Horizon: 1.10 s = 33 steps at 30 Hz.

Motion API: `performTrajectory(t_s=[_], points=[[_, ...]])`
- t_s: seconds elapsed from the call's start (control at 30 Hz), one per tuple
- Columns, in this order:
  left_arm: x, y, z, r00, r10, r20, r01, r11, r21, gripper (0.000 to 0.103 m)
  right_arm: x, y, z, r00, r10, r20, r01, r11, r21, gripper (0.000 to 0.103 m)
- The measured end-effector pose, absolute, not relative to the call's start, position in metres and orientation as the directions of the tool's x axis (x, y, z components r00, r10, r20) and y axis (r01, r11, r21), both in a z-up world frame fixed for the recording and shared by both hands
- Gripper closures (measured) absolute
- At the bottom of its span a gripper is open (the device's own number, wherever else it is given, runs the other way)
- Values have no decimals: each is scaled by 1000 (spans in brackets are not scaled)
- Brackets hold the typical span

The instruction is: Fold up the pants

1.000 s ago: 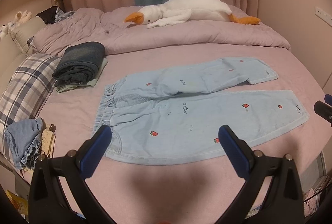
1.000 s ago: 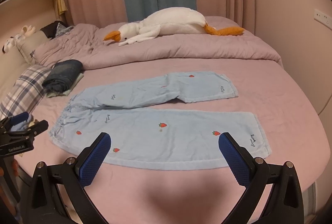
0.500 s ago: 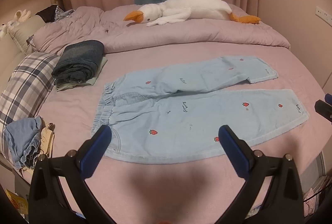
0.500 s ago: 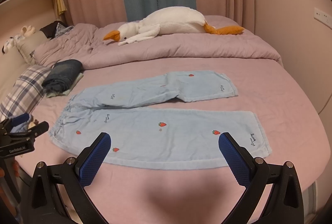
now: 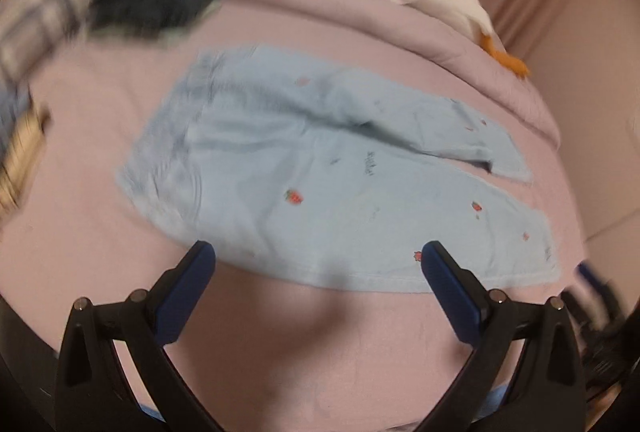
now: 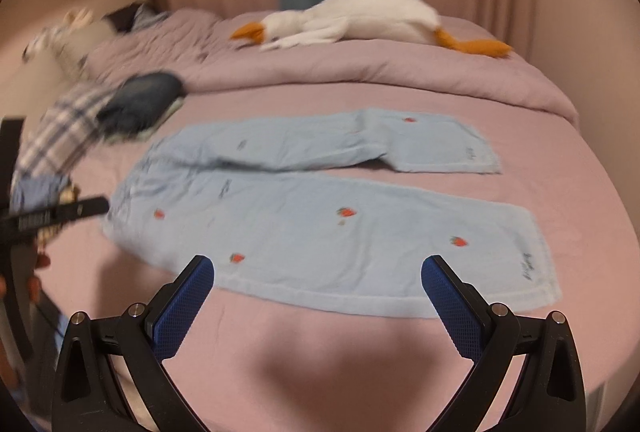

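Pants (image 6: 320, 216) of light blue cloth with small strawberry prints lie flat on the pink bed (image 6: 560, 160), both legs spread out, the far leg bent at a slight angle to the near one. In the right wrist view the waistband sits toward 9 o'clock and the hems toward 3 o'clock. The right claw (image 6: 318, 296) is released, its blue fingers wide apart above the near edge of the near leg, not touching it. The left claw (image 5: 318, 280) is likewise spread wide, empty, over the near edge of the pants (image 5: 320, 192); that view is tilted and blurred. A white stuffed goose (image 6: 352, 16) lies on the quilt at 12 o'clock, and a dark folded garment (image 6: 140, 104) rests at 10 o'clock beside a plaid pillow (image 6: 60, 128).
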State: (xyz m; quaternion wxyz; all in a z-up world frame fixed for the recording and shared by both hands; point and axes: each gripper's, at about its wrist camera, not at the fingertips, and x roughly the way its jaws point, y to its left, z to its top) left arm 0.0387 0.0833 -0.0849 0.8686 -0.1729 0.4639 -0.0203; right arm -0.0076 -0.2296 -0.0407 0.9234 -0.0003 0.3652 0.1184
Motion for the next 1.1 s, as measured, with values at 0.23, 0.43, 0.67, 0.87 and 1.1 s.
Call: performTrajectory(t_s=[0.23, 0.43, 0.67, 0.87, 1.1], points=[[30, 136, -142, 465, -303, -832, -398, 768, -502, 0, -8, -170, -81, 603, 318, -731, -430, 902, 37, 0], [39, 157, -149, 650, -294, -701, -420, 629, -654, 3, -12, -102, -121, 650, 342, -679, -629, 743, -228, 1], [69, 174, -157, 645, -205, -736, -483, 637, -601, 85, -4, -69, -148, 668, 337, -664, -695, 602, -394, 41], [53, 183, -154, 653, -188, -734, -456, 676, -579, 93, -2, -56, -160, 705, 299, -643, -678, 550, -487, 93], [43, 187, -157, 628, -104, -771, -454, 756, -471, 92, -17, -51, -151, 672, 323, -667, -712, 531, -460, 93]])
